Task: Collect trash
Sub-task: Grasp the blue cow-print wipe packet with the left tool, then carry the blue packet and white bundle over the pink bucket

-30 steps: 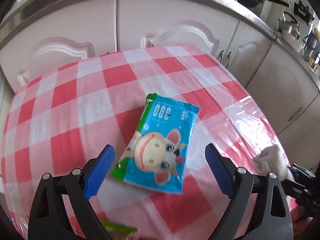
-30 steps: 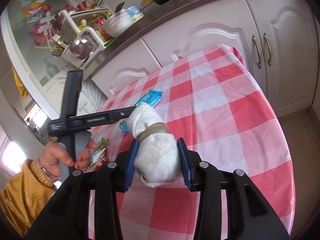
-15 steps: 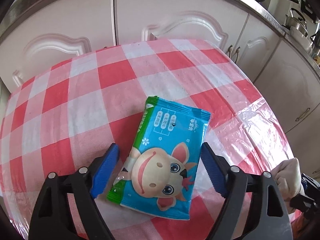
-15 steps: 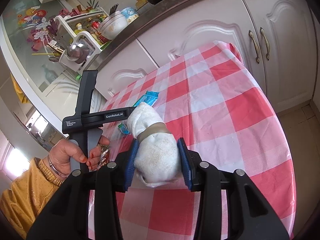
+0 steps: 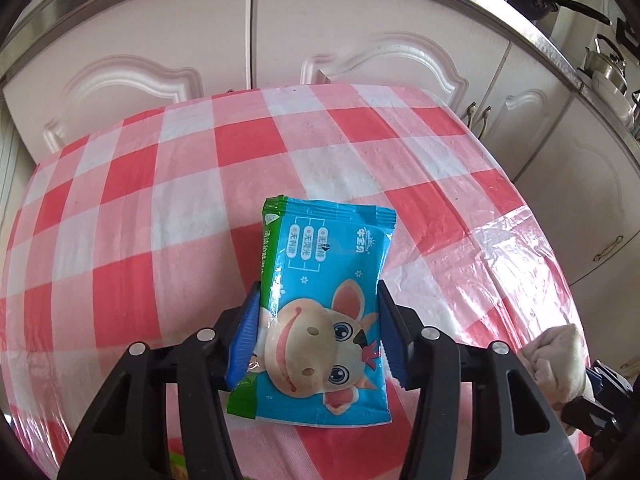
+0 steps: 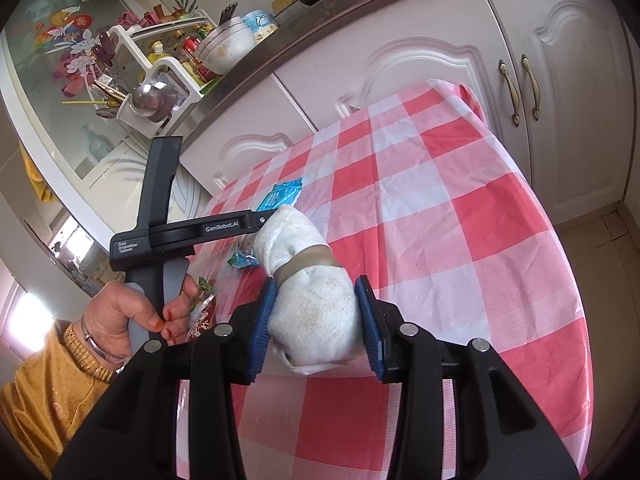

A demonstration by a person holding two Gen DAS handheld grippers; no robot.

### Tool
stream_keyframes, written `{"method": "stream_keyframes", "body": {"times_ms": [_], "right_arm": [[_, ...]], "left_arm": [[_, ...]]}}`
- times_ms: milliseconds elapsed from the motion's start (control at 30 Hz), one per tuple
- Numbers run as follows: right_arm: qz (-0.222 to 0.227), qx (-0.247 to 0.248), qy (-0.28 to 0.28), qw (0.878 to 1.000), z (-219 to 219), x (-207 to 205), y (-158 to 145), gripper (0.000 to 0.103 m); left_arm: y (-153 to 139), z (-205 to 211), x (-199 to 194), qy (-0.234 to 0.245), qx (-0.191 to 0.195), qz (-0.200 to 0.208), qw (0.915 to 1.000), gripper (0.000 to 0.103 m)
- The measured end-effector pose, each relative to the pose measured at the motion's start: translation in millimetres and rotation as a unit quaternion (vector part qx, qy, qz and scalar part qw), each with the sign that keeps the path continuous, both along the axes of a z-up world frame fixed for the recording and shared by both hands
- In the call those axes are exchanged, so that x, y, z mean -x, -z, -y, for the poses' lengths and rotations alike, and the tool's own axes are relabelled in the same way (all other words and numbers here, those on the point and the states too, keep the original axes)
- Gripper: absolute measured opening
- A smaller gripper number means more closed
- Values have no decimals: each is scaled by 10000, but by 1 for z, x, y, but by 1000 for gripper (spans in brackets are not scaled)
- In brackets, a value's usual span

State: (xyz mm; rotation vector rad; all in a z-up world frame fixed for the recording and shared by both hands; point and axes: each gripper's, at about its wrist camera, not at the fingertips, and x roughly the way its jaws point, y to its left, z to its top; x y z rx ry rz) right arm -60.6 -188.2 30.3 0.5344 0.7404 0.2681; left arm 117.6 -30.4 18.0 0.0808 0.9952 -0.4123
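A blue and green snack packet (image 5: 324,304) with a cartoon cow lies on the red-checked tablecloth (image 5: 168,184). My left gripper (image 5: 318,330) is shut on its near half, blue pads pressing both sides. The packet's far end also shows in the right wrist view (image 6: 282,196). My right gripper (image 6: 314,326) is shut on a white cloth bundle (image 6: 308,292) bound with a tan rubber band and holds it over the table's near left part. The bundle also shows in the left wrist view (image 5: 556,356).
White cabinets (image 5: 320,40) stand behind the table, under a counter with pans (image 5: 532,0) and a dish rack (image 6: 160,76). Small candy wrappers (image 6: 202,304) lie near the hand holding the left gripper. The table edge (image 6: 576,280) drops off at the right.
My left gripper moved forward over the packet and closed on it. The right gripper kept hold of the cloth bundle and barely moved.
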Motion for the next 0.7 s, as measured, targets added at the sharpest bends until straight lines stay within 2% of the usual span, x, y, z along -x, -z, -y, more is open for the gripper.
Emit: {"method": "stream_keyframes", "body": {"times_ms": [700], "right_arm": [[25,254,-138,9996,-11,0,-1,42]], "left_arm": [[-28,-30,81,-197,936,12,9954,54]]}}
